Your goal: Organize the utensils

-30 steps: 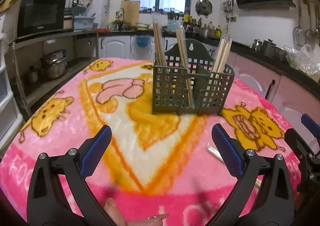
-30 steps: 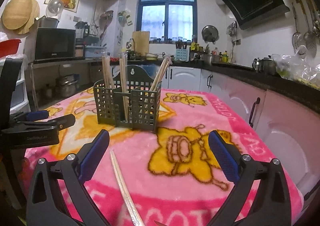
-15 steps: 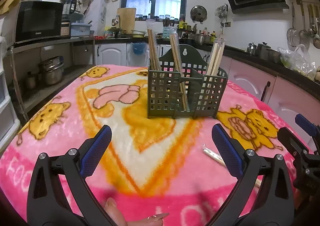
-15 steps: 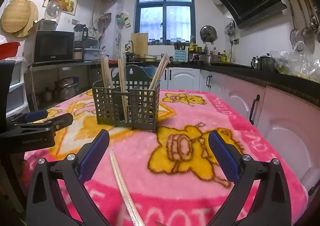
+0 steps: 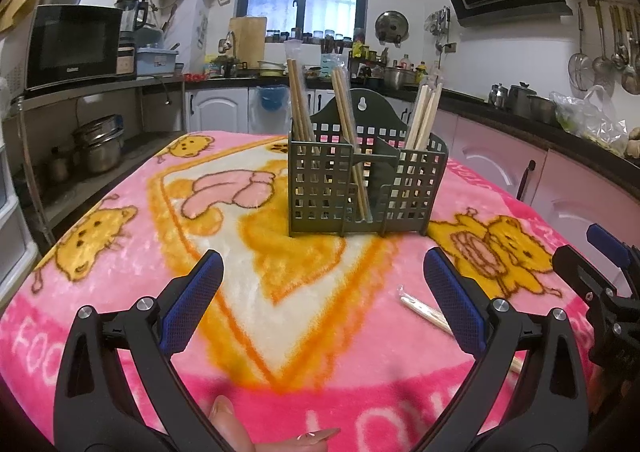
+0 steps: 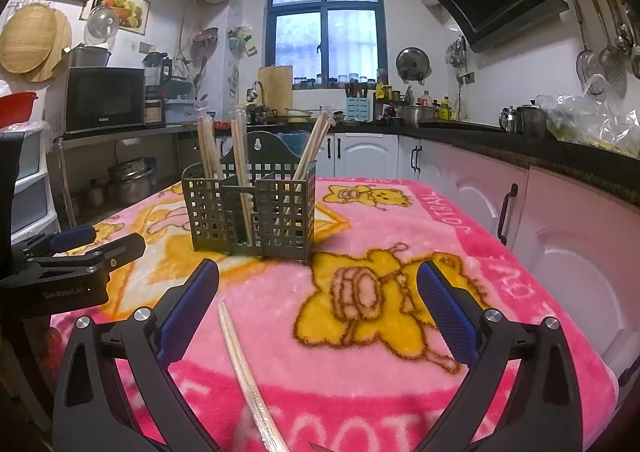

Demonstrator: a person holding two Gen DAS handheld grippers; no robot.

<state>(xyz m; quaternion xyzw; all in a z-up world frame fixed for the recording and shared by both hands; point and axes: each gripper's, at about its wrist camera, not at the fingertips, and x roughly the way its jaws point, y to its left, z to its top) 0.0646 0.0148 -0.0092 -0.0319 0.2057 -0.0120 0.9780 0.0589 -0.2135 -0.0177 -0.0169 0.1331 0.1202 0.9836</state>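
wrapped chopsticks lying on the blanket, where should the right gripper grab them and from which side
Probably at mid-length, from above. The wrapped chopsticks lie flat on the blanket, running away from the open right gripper and nearer its left finger. A shift left would let the fingers straddle the thin pair across its width.

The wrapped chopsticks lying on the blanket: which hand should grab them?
Probably the right. The wrapped chopsticks lie between the open right hand-held gripper's fingers; the left hand-held gripper sits off to their side.

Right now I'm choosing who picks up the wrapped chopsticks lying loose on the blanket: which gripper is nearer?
Right. The chopsticks lie between the right gripper's open fingers; the left gripper sits off to their left.
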